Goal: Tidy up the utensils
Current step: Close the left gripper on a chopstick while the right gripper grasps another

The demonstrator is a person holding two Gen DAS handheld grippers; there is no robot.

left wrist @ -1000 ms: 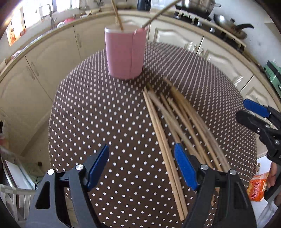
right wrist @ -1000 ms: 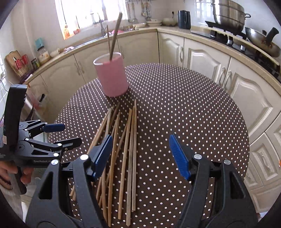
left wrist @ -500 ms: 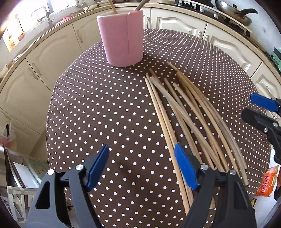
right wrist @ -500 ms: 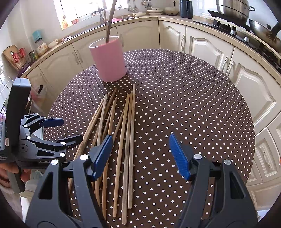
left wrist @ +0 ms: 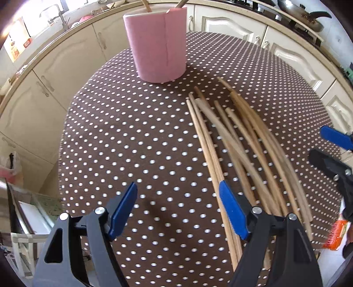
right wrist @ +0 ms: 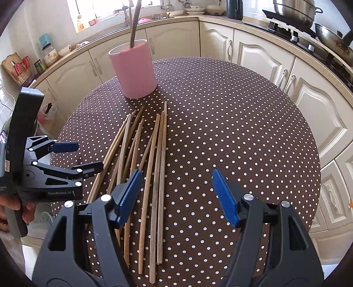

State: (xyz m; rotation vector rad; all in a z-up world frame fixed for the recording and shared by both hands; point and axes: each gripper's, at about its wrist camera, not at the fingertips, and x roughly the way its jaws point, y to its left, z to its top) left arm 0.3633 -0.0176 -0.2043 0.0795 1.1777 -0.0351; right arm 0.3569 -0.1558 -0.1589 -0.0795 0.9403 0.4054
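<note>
Several wooden chopsticks (left wrist: 238, 141) lie loose on the round brown polka-dot table (left wrist: 132, 136); they also show in the right wrist view (right wrist: 152, 159). A pink cylindrical holder (left wrist: 156, 44) stands at the table's far side with two sticks in it; it also shows in the right wrist view (right wrist: 134, 70). My left gripper (left wrist: 176, 209) is open and empty, just left of the chopsticks' near ends. My right gripper (right wrist: 176, 194) is open and empty, just right of the pile. Each gripper shows in the other's view: the left (right wrist: 72, 154), the right (left wrist: 331, 148).
Cream kitchen cabinets (right wrist: 253, 55) curve around behind the table. A wok (right wrist: 333, 39) and a pot (right wrist: 293, 11) sit on the stove at the right. The table edge drops off close below both grippers.
Both grippers have moved forward and lower over the table toward the chopsticks. The pink holder looks nearer. Both stay open and empty.
</note>
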